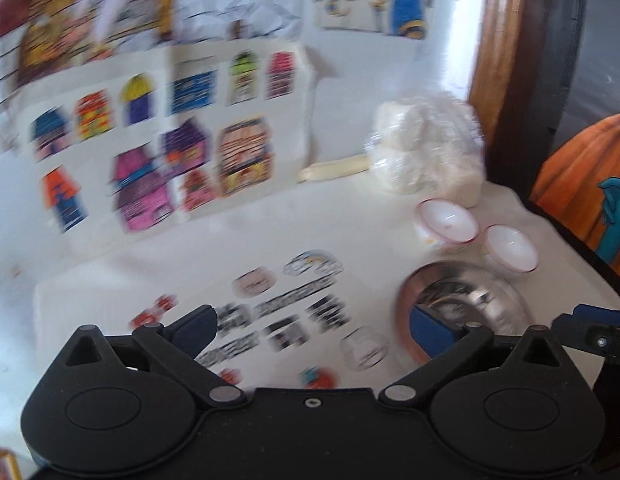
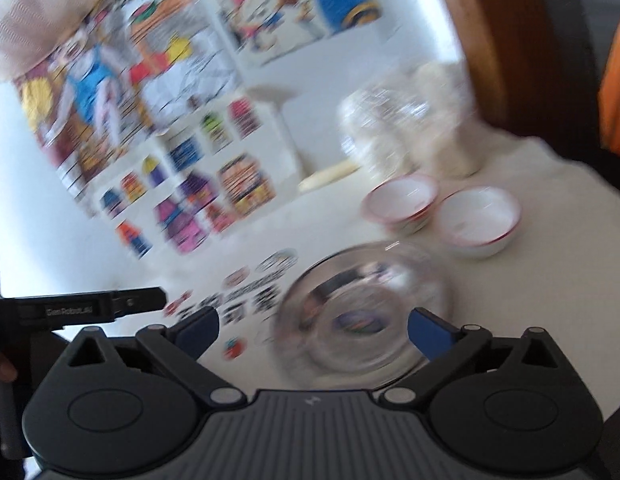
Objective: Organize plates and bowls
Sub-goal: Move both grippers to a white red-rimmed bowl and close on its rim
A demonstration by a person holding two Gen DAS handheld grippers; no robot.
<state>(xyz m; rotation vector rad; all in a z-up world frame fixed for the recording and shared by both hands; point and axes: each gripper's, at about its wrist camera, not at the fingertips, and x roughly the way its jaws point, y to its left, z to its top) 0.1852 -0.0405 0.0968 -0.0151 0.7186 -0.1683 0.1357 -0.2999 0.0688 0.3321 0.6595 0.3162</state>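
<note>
- Hovering wide open and empty: right gripper [image 2: 311, 330], left gripper [image 1: 311, 330].
- Sitting on white bench [image 2: 529, 300]: clear glass bowl [image 2: 365, 308], before two red-rimmed white bowls [image 2: 437, 210].
- Best pinching the near rim squarely, lifting level.

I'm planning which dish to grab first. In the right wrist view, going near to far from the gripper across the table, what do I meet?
Right hand-held gripper → steel bowl → two white red-rimmed bowls side by side → clear plastic bag by the wall.
</note>
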